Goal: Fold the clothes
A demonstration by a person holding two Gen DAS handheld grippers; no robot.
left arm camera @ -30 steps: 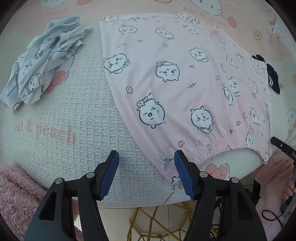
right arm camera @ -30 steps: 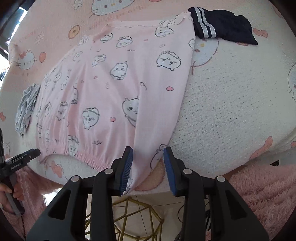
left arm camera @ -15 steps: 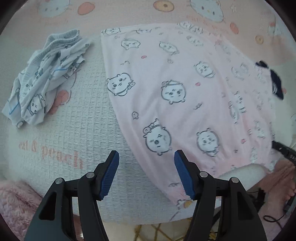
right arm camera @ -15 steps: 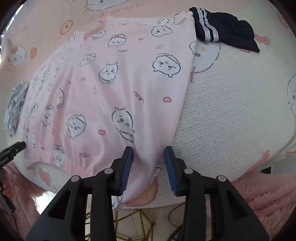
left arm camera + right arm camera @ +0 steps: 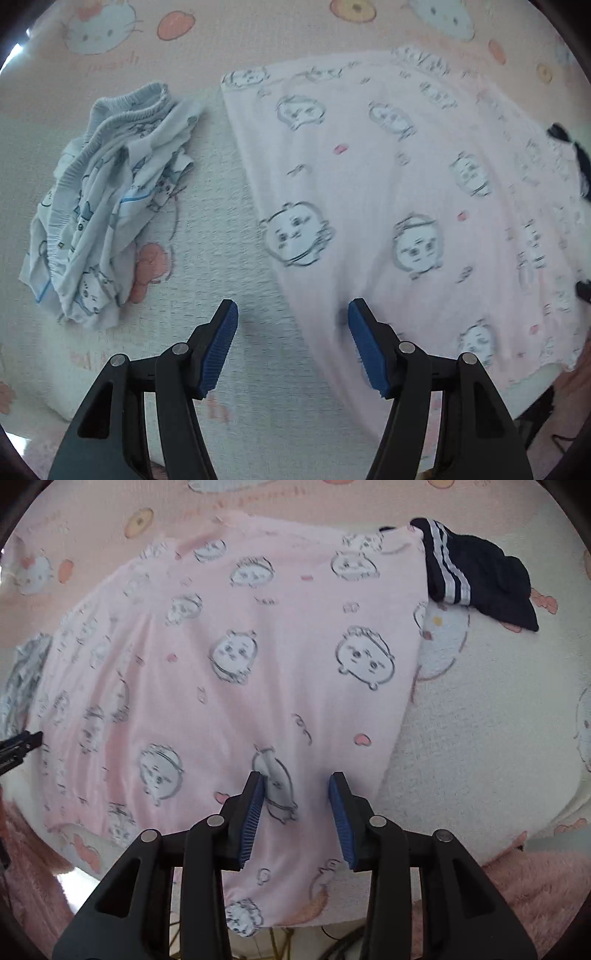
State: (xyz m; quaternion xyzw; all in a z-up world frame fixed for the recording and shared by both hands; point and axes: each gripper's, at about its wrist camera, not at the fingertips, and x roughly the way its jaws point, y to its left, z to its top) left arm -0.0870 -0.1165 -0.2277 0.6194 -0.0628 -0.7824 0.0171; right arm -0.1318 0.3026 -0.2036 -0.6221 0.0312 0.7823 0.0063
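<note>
A pink garment (image 5: 388, 184) printed with cartoon faces lies spread flat on the bed cover; the right wrist view shows it too (image 5: 258, 627). My left gripper (image 5: 291, 310) hangs open above the garment's left edge, one finger over the bare cover and the other over pink cloth. My right gripper (image 5: 296, 779) hovers over the garment's near right part, its jaws apart. Pink cloth lies beneath them and the pads do not press on it. The picture is blurred by motion.
A crumpled pale blue and white garment (image 5: 103, 206) lies left of the pink one. A navy garment with white stripes (image 5: 480, 579) sits at its far right corner. The white and pink cartoon bed cover (image 5: 480, 738) ends near me, with fluffy pink fabric (image 5: 535, 886) below.
Both grippers have moved from the near edge farther in over the pink garment, so its gathered hem has slid towards the bottom of both views. The right jaws stand slightly wider.
</note>
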